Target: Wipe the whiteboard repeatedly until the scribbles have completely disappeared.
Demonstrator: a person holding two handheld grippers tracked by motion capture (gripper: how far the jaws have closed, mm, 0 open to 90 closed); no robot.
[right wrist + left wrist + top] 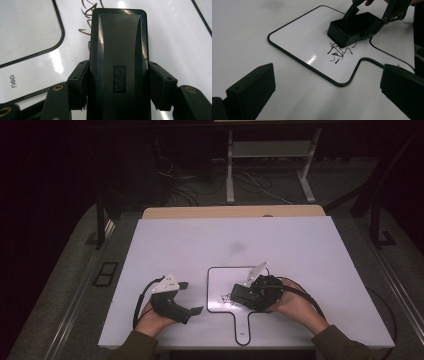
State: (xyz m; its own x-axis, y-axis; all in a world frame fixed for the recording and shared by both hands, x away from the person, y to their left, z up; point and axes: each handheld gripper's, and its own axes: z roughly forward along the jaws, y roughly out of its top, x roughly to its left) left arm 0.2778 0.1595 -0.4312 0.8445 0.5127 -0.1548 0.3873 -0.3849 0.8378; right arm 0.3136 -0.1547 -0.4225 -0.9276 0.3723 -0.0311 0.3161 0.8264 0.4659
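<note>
A small white board [222, 280] with a black rim and a handle lies flat on the table in front of the person. Dark scribbles [338, 53] mark its lower part. My right gripper [247, 295] is shut on a black eraser block [118, 50], its pads pressing both long sides. The eraser [352, 27] rests on the board right beside the scribbles [86, 15]. My left gripper [191, 297] sits to the left of the board, low over the table, open; its fingers [249, 92] stand wide apart with nothing between them.
The white table top [300, 250] stretches far behind and to both sides of the board, with a faint grey smudge [237, 247] on it. Beyond its far wooden edge, desk legs [230, 170] and cables lie on a dark floor.
</note>
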